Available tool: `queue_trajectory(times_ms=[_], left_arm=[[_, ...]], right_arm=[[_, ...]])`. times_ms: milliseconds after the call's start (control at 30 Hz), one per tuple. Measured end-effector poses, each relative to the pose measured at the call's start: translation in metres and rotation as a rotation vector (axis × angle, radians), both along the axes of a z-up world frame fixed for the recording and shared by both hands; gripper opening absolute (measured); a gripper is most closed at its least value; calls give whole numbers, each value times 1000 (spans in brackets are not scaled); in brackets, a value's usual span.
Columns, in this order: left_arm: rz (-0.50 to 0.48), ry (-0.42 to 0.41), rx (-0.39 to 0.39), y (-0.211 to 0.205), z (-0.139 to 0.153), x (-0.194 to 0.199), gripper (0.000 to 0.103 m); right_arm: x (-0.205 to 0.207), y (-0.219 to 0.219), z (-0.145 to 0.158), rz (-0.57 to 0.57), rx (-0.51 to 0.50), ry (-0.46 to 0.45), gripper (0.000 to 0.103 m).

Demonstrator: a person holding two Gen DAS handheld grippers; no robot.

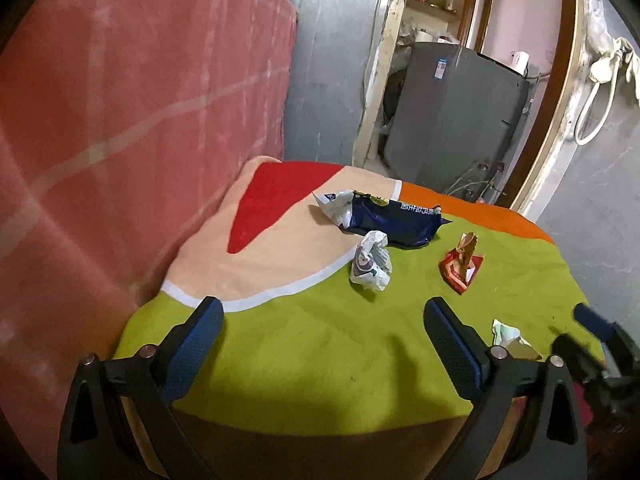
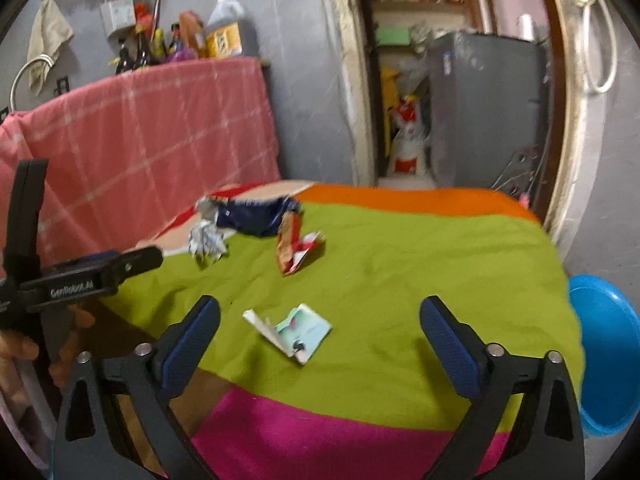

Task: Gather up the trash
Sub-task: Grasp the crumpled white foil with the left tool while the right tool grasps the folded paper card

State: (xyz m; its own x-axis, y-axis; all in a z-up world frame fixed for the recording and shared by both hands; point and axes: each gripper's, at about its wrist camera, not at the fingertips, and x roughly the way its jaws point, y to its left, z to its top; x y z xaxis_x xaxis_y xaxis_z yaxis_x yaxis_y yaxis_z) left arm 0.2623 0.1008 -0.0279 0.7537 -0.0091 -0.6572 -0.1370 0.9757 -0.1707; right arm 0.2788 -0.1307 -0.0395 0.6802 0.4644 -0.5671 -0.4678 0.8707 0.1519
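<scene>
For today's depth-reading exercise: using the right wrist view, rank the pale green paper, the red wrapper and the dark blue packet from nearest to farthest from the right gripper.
1. Pale green paper, lying just ahead of the open right gripper.
2. Red wrapper, mid-cloth, slightly left.
3. Dark blue packet, at the far edge, left.

White lettering reading "GenRobot.AI" runs along the black body of the left hand-held gripper (image 2: 100, 276), at the near left in the right wrist view. Print on the wrappers and bottles is too blurred to read.
</scene>
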Motion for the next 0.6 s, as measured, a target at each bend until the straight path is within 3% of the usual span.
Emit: queue_trajectory(times_ms=[333, 433, 600], left_arm=[[-59, 39, -26, -2, -3, 25, 71], [-74, 51, -29, -3, -5, 34, 59], [-88, 54, -19, -6, -7, 46, 50]], right_arm=[[26, 22, -25, 79, -44, 195, 63], [29, 24, -28, 73, -64, 208, 60], [31, 26, -31, 58, -100, 200, 50]])
